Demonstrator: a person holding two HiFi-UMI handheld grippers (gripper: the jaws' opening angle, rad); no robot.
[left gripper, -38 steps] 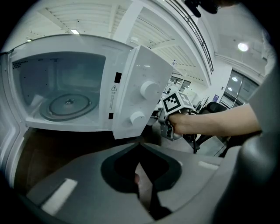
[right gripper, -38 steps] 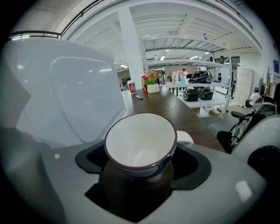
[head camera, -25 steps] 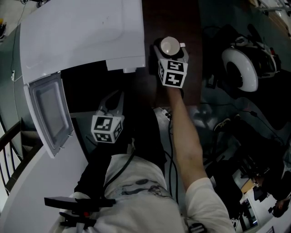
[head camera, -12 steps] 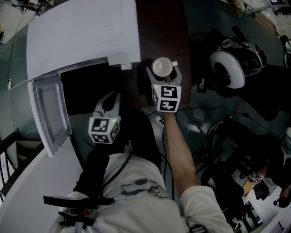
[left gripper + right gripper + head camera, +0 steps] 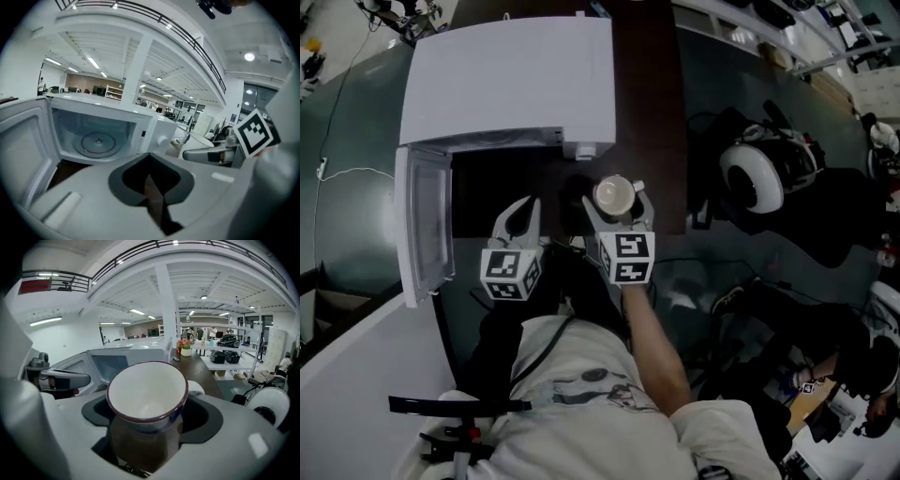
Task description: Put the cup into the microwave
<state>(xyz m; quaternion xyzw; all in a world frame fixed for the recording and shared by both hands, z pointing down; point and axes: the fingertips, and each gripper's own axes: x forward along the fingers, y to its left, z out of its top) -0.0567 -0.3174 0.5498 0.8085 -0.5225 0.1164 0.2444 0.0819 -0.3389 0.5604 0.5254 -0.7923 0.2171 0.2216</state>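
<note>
Right gripper, fingers pinching the cup, has neared the open microwave; left gripper fingers together.

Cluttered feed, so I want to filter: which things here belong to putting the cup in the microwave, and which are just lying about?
Job in hand:
- cup, clamped in the right tool
- microwave, its door open
- turntable inside it

Lying about or idle:
- left tool, shut and empty
- white round device on the floor
</note>
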